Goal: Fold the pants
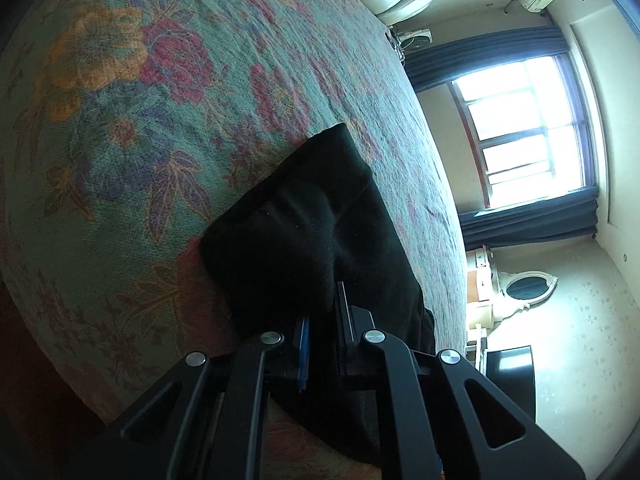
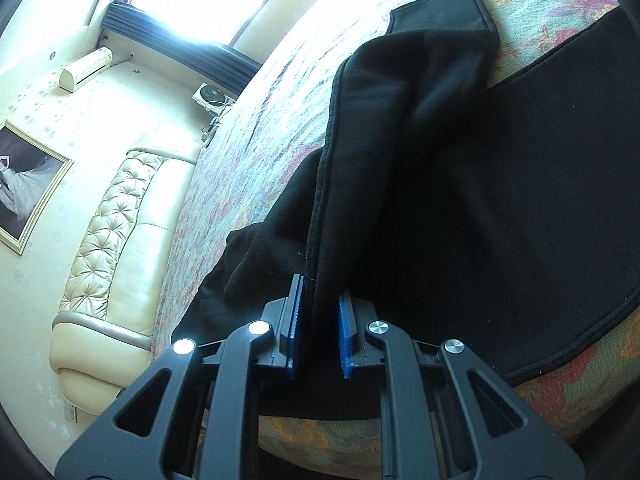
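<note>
Floral bedspread bears rumpled black pants, each claw pinching their cloth.

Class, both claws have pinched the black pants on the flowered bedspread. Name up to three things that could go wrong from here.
1. The left claw bites only a small bunch of the pants; it may slip out when lifted.
2. The right claw grips near the seamed edge, perhaps only one layer, so the fold could skew.
3. Dragging might ruck the bedspread.
</note>
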